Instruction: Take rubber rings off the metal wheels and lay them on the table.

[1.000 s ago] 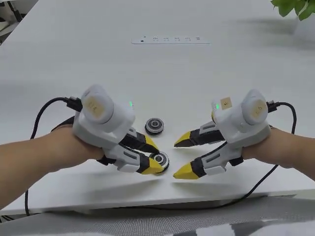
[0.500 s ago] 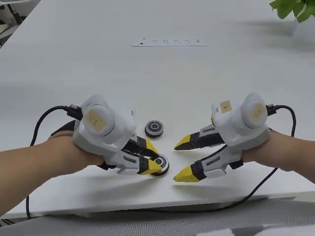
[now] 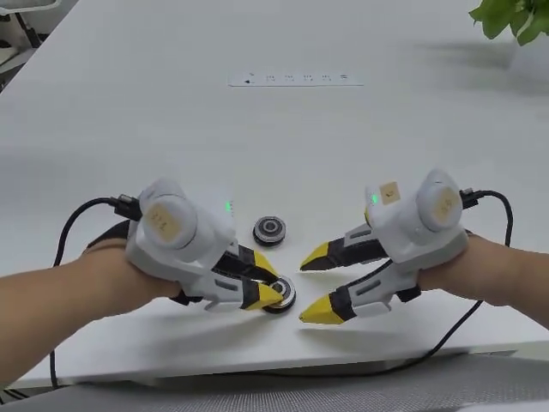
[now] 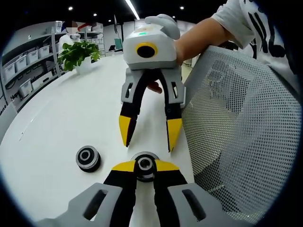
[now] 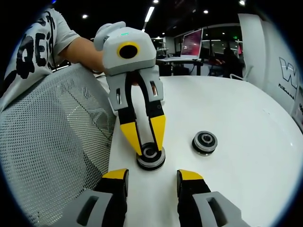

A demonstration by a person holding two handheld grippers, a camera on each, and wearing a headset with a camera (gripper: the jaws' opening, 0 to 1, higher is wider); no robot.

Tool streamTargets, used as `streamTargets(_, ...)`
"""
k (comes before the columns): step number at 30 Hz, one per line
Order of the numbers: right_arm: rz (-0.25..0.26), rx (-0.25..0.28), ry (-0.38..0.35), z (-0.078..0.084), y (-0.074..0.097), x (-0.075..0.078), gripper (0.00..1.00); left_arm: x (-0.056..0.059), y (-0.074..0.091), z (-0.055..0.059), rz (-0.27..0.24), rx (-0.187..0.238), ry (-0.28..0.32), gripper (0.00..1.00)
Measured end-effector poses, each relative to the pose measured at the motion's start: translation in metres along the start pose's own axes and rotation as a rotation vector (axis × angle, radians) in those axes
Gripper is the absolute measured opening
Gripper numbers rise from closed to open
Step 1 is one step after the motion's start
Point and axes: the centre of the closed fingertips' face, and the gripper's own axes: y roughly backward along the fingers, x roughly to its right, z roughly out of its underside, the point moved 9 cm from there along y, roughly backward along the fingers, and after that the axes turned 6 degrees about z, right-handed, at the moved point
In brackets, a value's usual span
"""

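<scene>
Head view: the left claw (image 3: 273, 285) is closed around a metal wheel (image 3: 281, 296) on the white counter (image 3: 257, 146), and the right claw (image 3: 310, 285) gapes wide just beside it. A second wheel (image 3: 269, 229) lies near them. The power strip (image 3: 294, 79) markings are too small to read.
Left gripper view: a mesh chair back (image 4: 236, 132) borders the counter.
Right gripper view: a large "W" (image 5: 287, 66) marks a panel.

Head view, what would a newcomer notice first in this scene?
At the near edge of the white table, two white, yellow-tipped tools face each other. The left gripper is clamped on a black-rimmed metal wheel, and the right gripper stands open right beside it. A second wheel lies free on the table just beyond them.
</scene>
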Motion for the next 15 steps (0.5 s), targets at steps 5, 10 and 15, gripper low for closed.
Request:
streamTargets(5, -0.002, 0.012, -0.003, -0.0030, -0.0015, -0.0001, 0.37, 0.0006, 0.0000, -0.0003, -0.004, 0.003, 0.011, 0.08)
streamTargets(10, -0.011, 0.023, -0.015, -0.0068, -0.0040, -0.0011, 0.34, 0.0011, 0.0004, -0.0003, -0.007, 0.004, 0.014, 0.08)
streamTargets(15, -0.017, 0.016, -0.006, -0.0067, -0.0079, -0.0022, 0.32, 0.0014, 0.0006, -0.0004, -0.008, 0.004, 0.017, 0.08)
